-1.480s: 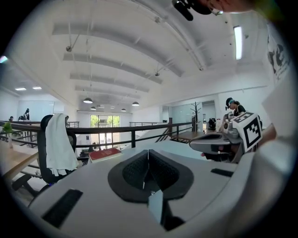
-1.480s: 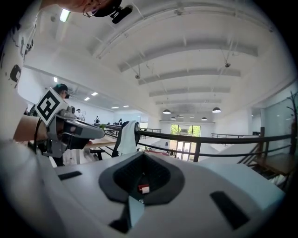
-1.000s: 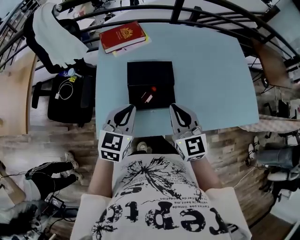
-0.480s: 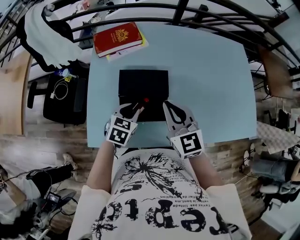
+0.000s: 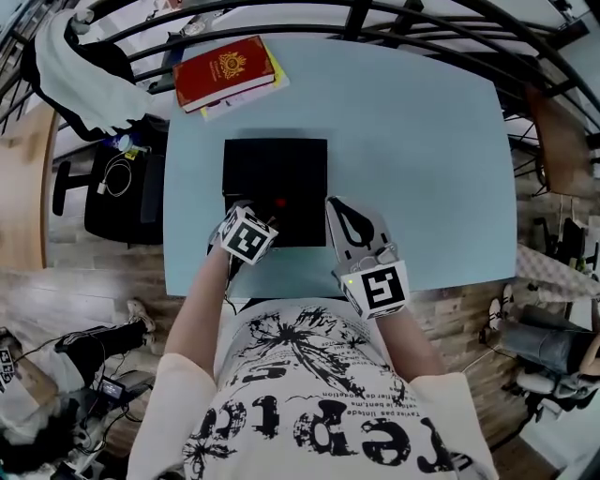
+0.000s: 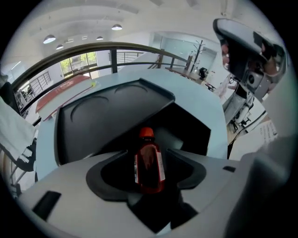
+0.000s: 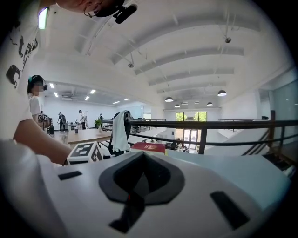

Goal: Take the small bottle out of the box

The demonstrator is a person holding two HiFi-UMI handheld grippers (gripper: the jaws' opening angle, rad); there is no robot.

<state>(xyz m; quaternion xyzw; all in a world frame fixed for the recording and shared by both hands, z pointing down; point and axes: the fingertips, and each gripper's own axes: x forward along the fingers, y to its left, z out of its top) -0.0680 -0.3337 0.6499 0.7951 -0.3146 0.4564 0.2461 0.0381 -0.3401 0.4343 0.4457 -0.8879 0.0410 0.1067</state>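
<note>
An open black box [image 5: 275, 164] lies on the light blue table [image 5: 412, 141], its lid folded away from me. Inside it lies the small bottle [image 6: 149, 162], dark red with a red cap [image 5: 279, 201] and a white label. My left gripper [image 5: 261, 221] dips into the near half of the box. Its jaws are opening and stand on either side of the bottle without pressing on it. My right gripper [image 5: 337, 208] rests just right of the box, shut and empty. In the right gripper view its jaws [image 7: 139, 155] meet with nothing between them.
A red book [image 5: 223, 70] on pale paper lies at the table's far left corner. A dark railing [image 5: 394, 19] curves behind the table. Left of the table stand a chair draped with white cloth [image 5: 66, 66] and a black bag [image 5: 117, 187] on the floor.
My left gripper has moved forward from the table's near edge into the box, over the bottle. My right gripper has shifted slightly forward beside the box.
</note>
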